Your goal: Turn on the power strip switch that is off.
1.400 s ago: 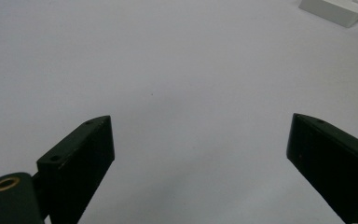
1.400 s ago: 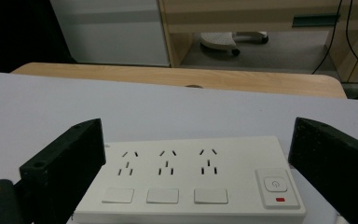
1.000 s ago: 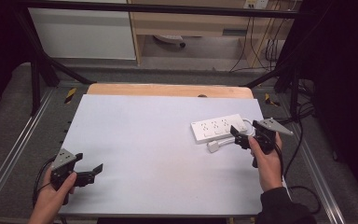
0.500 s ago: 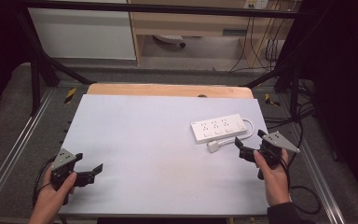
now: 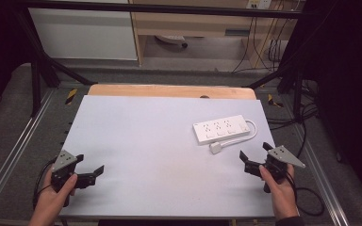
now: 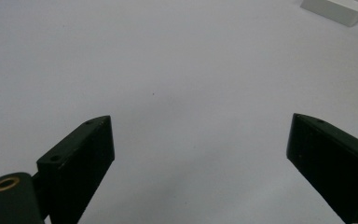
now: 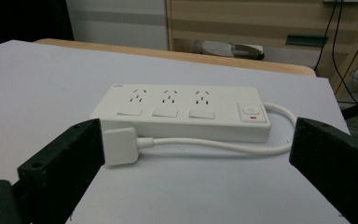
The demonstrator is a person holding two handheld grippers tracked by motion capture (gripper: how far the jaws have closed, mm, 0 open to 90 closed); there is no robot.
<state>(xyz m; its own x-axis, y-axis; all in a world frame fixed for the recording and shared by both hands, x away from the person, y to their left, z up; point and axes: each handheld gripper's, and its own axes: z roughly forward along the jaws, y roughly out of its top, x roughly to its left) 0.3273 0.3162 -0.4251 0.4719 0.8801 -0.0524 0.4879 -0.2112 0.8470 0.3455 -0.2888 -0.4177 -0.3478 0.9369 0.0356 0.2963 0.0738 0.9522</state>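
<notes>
A white power strip [image 5: 221, 129] with three sockets and a switch lies on the right half of the white table [image 5: 160, 141]. Its white cable loops round to a plug [image 5: 215, 148] lying flat in front of it. My right gripper [image 5: 254, 150] stands open near the table's right front edge, a short way back from the plug, with nothing between its jaws. In the right gripper view the strip [image 7: 186, 109] and plug [image 7: 120, 146] lie just ahead of that open gripper [image 7: 198, 126]. My left gripper [image 5: 90, 164] is open at the front left; ahead of it [image 6: 200, 121] is bare table.
A wooden strip [image 5: 169, 90] borders the table's far edge. Metal rails [image 5: 9, 155] run along both sides, and black cables [image 5: 306, 197] trail on the floor at the right. A corner of the power strip [image 6: 335, 9] shows far off in the left gripper view.
My right gripper has drawn back toward the person and to the right, away from the power strip and plug. The left gripper has stayed where it was.
</notes>
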